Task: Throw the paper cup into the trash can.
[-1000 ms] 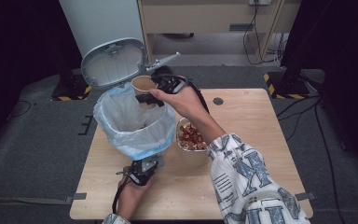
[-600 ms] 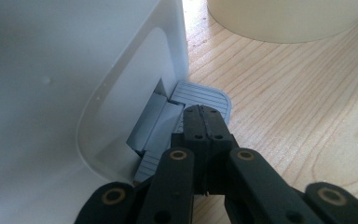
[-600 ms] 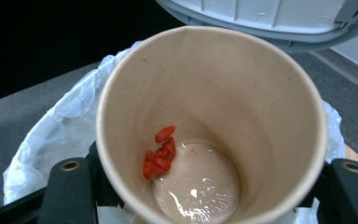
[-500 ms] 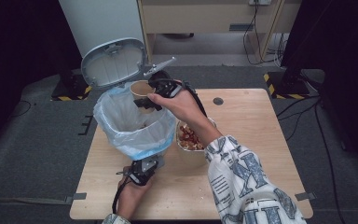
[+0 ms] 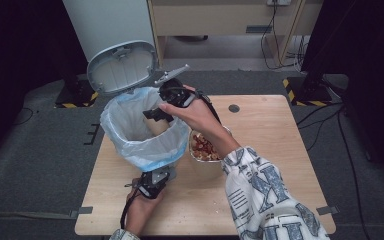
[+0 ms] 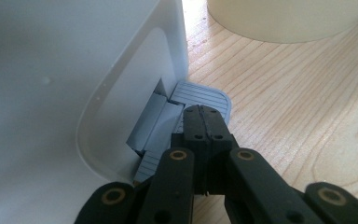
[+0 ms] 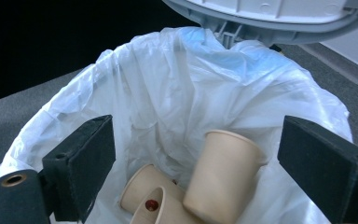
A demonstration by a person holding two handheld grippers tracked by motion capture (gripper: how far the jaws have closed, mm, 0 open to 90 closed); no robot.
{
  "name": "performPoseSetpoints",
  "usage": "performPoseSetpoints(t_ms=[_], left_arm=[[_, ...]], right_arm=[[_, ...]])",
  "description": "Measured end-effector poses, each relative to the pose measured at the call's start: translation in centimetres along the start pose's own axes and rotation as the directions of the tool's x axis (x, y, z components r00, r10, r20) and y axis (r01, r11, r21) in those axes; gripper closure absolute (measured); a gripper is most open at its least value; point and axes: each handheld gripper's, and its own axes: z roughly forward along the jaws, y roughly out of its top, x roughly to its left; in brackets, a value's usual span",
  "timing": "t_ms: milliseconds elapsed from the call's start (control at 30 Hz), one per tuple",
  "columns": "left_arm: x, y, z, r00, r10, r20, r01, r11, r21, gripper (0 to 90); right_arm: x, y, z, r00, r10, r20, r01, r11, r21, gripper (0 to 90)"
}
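The work in hand is throwing paper cups into the small white pedal bin lined with a pale blue plastic bag [image 5: 142,137], which stands at centre left of the high view, and it looks well along. The right gripper [image 5: 156,114] hangs over the bin's mouth with its jaws just opened and nothing between them. In the right gripper view the beige paper cup [image 7: 223,177] lies free in the bag at lower centre, leaning on two more beige cups [image 7: 151,200]. At the lower left of the high view the left gripper [image 5: 152,181], jaws clenched together on nothing, presses its tip on the grey ribbed foot pedal [image 6: 204,95]. That holds the round grey lid [image 5: 122,67] tipped up at the upper left. What seems left is drawing the right hand clear and easing off the pedal so the lid can drop. A cream bowl of reddish-brown scraps [image 5: 206,147] stands just right of the bin on the light wooden table [image 5: 275,150], under the right forearm and in the way of a low withdrawal.
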Motion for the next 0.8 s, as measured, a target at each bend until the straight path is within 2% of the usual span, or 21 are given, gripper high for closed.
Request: performPoseSetpoints(t_ms=[300,567,800], left_arm=[[0.0,0.0,0.0,1.0,0.0,0.0,0.0,1.0,-0.003,89.4],[0.0,0.0,0.0,1.0,0.001,0.001,-0.001,1.0,-0.001,89.4],[0.0,0.0,0.0,1.0,0.001,0.003,-0.001,1.0,-0.002,89.4]], right_arm=[[-0.5,-0.3,-0.7,0.9997,0.01,0.021,-0.01,1.0,-0.006,11.9],[-1.0,-0.6,-1.0,0.998,0.025,0.059,-0.025,1.0,-0.013,11.6],[-1.3,-0.9,-1.5,0.9964,0.019,0.083,-0.017,1.0,-0.027,9.8]])
